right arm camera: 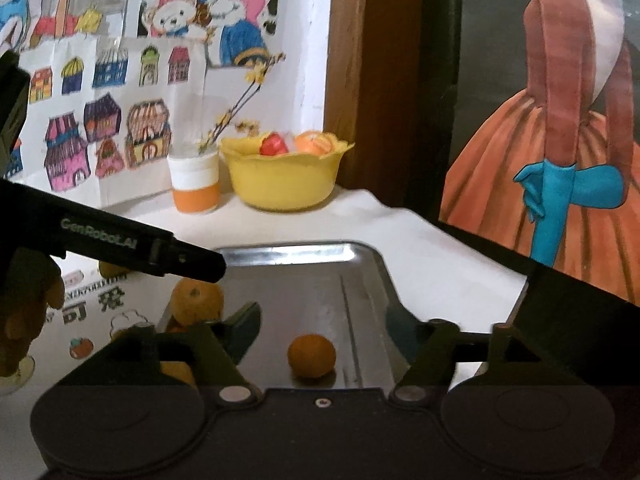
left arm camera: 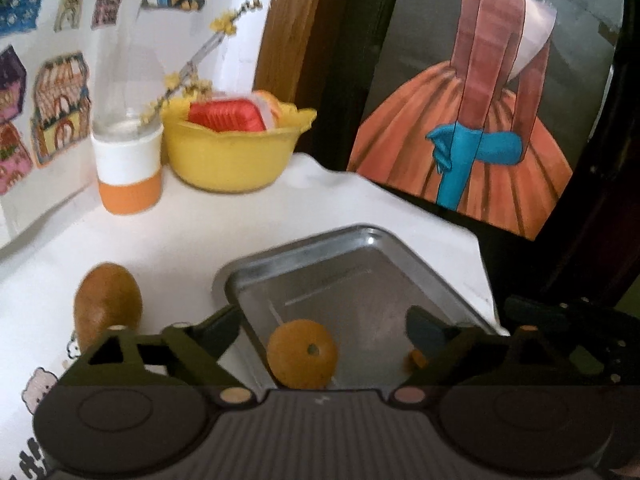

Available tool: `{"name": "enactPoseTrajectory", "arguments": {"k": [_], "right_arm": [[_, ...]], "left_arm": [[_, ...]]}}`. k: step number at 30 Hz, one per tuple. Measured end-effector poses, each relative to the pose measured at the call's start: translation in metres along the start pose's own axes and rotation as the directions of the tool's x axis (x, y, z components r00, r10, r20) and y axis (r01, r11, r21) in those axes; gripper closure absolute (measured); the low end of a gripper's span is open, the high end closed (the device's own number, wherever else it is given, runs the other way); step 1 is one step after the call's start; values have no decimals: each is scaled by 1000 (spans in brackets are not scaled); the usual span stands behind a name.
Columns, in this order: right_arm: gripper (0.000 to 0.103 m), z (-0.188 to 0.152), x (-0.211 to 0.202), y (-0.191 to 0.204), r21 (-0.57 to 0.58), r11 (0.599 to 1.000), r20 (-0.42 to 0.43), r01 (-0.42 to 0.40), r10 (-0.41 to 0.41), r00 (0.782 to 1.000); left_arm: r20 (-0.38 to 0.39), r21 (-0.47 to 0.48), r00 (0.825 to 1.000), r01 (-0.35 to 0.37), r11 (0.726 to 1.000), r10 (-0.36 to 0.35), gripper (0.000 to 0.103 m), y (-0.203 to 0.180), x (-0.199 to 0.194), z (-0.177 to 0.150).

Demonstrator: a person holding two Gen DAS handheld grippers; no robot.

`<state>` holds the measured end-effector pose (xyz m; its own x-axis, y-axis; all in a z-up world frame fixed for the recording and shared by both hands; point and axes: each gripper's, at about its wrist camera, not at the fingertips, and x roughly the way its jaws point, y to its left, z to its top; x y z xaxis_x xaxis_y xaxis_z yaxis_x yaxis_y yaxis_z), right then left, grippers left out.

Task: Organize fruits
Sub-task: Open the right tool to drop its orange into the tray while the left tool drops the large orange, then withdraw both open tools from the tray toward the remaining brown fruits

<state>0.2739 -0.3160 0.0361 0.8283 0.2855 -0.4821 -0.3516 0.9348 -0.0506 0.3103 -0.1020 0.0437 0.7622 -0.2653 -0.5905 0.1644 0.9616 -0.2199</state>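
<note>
While both grippers hang over the metal tray [right arm camera: 360, 264], the stock on the white desk [left arm camera: 180, 236] reads as follows. Kiwi [left arm camera: 107, 300], one, brown, standing on the desk just beside the tray's left edge, outside it. Oranges, two: one orange [left arm camera: 302, 354] lies in the tray at its left rim, seen between the fingers of the left gripper [left arm camera: 324, 330], whose jaws stand spread wide and touch nothing; the second orange [right arm camera: 311, 355] lies alone on the tray floor near the middle, between the fingers of the right gripper [right arm camera: 324, 330], likewise spread wide and holding nothing. Tray, one, rectangular, shiny, set near the desk's right edge. Toward the desk's far edge, against the wall: cup [right arm camera: 195, 184], one, white with an orange band at its base, holding a clear bottle [left arm camera: 120, 80] with a sprig of yellow flowers [right arm camera: 244, 120]; yellow bowl [right arm camera: 284, 182], one, just beside the cup on its right, holding a red fruit [right arm camera: 273, 145] and an orange-coloured fruit [right arm camera: 316, 142], with something white between them that cannot be identified. Coloured house drawings [right arm camera: 104, 128], many, cover the wall on the left; one painting of a figure in an orange gown [right arm camera: 560, 160] leans at the right.
</note>
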Motion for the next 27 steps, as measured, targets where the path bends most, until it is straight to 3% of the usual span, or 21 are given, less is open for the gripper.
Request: {"name": "enactPoseTrajectory", "arguments": {"k": [9, 14, 27], "right_arm": [[1, 9, -35, 3, 24, 1000, 77, 8, -10, 997], [1, 9, -63, 5, 71, 996, 134, -55, 45, 990], [0, 20, -152, 47, -16, 1000, 240, -17, 21, 970]], "left_arm": [[96, -10, 995, -27, 1000, 28, 0, 1, -32, 4], [149, -6, 987, -51, 999, 52, 0, 5, -55, 0], [204, -7, 974, -97, 995, 96, 0, 37, -131, -24]]}}
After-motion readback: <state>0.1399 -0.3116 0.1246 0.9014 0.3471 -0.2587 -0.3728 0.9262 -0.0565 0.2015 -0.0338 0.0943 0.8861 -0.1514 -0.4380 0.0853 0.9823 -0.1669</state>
